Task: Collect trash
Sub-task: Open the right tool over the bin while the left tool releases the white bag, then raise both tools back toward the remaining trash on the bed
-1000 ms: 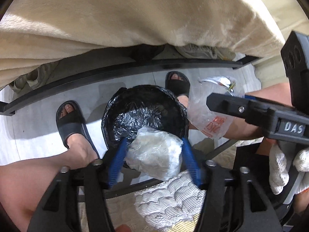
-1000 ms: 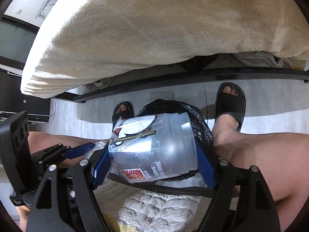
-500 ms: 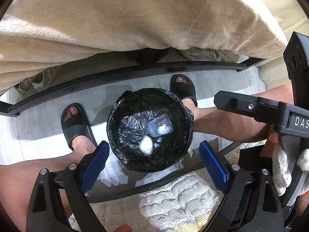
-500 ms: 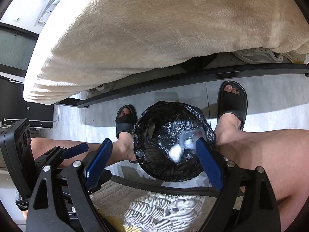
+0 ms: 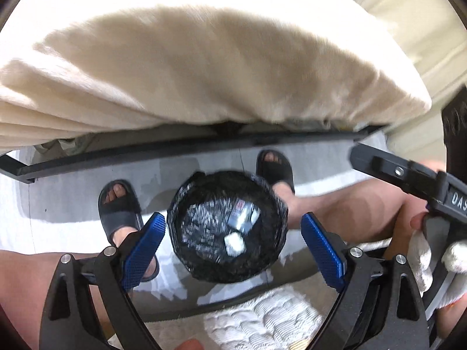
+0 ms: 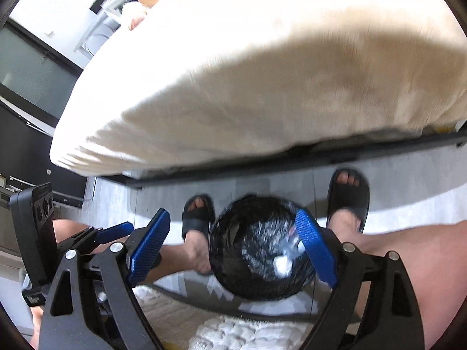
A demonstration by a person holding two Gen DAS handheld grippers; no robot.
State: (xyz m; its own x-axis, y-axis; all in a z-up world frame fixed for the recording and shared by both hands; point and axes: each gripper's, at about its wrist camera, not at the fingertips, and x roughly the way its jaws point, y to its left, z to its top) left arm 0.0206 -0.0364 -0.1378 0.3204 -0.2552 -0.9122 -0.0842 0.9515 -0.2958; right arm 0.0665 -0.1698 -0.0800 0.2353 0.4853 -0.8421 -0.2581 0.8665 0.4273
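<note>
A bin lined with a black bag (image 5: 204,262) stands on the grey floor between a person's feet. Inside it lie a white crumpled wad (image 5: 234,243) and a clear plastic cup (image 5: 243,218). My left gripper (image 5: 233,218) hangs above the bin, open, with nothing between its blue pads (image 5: 143,248). In the right wrist view the same bin (image 6: 248,277) holds the wad (image 6: 283,264) and cup (image 6: 292,245). My right gripper (image 6: 233,214) is above it, open and empty. Both views are blurred.
A cream blanket (image 5: 204,73) hangs over a black bed frame (image 5: 175,148) just beyond the bin. Feet in black slippers (image 5: 119,204) (image 6: 347,192) flank the bin, bare legs on both sides. A white quilted mat (image 5: 262,320) lies nearest me. A white-gloved hand (image 5: 423,250) holds the right gripper.
Both grippers opened: the white wad fell from the left and the clear cup from the right into the bin. Both have since risen, so the bin looks smaller.
</note>
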